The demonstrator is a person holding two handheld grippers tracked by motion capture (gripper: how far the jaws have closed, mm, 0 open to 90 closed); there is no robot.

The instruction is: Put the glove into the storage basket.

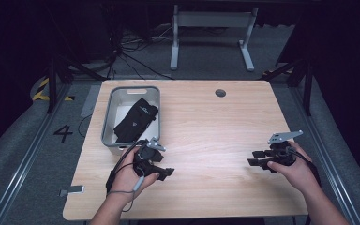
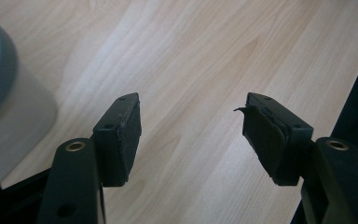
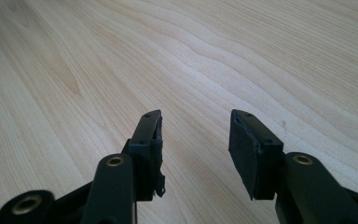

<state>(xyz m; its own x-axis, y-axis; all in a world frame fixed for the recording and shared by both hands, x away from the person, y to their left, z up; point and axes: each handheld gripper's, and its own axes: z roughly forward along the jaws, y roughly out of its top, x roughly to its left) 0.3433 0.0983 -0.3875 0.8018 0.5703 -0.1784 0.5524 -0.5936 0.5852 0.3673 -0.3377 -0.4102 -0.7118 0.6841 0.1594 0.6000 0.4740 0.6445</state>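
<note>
High view: black cloth [image 1: 137, 119] lay inside grey bin [image 1: 109, 123]; left gripper [image 1: 167, 172] & right gripper [image 1: 254, 157] wide, empty, low over table [image 1: 206, 122], likely parked btwn grabs.

The right gripper [image 3: 196, 140] hangs low over the wooden table [image 3: 242, 51], its jaws apart with bare wood showing between them.

You can read one clear sign: a large dark numeral "4" [image 1: 63, 133] marked on the grey floor [image 1: 23, 140] left of the desk [image 1: 206, 122]. Farther back on that floor sits a strip of yellow-and-black hazard tape [image 1: 41, 89], a warning marking without words. The black cloth item [image 1: 136, 121] in the grey bin [image 1: 108, 123] carries a small pale print, too small for you to read.
</note>
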